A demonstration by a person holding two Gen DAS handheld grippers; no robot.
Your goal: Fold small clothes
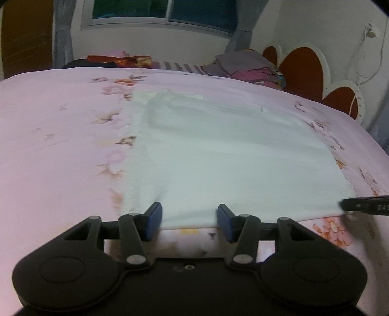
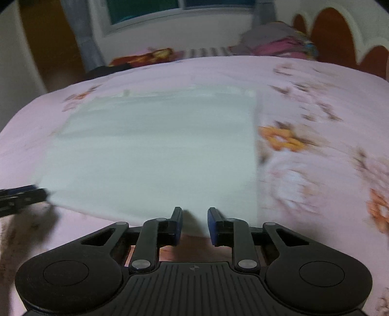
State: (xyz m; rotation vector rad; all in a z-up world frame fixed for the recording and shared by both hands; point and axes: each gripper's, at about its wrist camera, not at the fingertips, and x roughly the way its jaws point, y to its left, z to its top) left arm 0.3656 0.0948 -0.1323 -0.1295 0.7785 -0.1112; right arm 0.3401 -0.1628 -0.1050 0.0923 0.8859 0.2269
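White cotton, a small garment (image 1: pixel 218 155), lies spread flat on the pink floral bedspread (image 1: pixel 60 136). The left gripper (image 1: pixel 189 222) sits at its near hem, jaws spread with nothing between them. The right gripper (image 2: pixel 194 224) waits at the near edge further right, jaws also apart. Folded clothes (image 1: pixel 250 68) are stacked at the far right by the headboard (image 1: pixel 308 70).

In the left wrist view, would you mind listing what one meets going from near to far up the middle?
Left gripper → white garment → pink floral bedspread → striped cloth → window.
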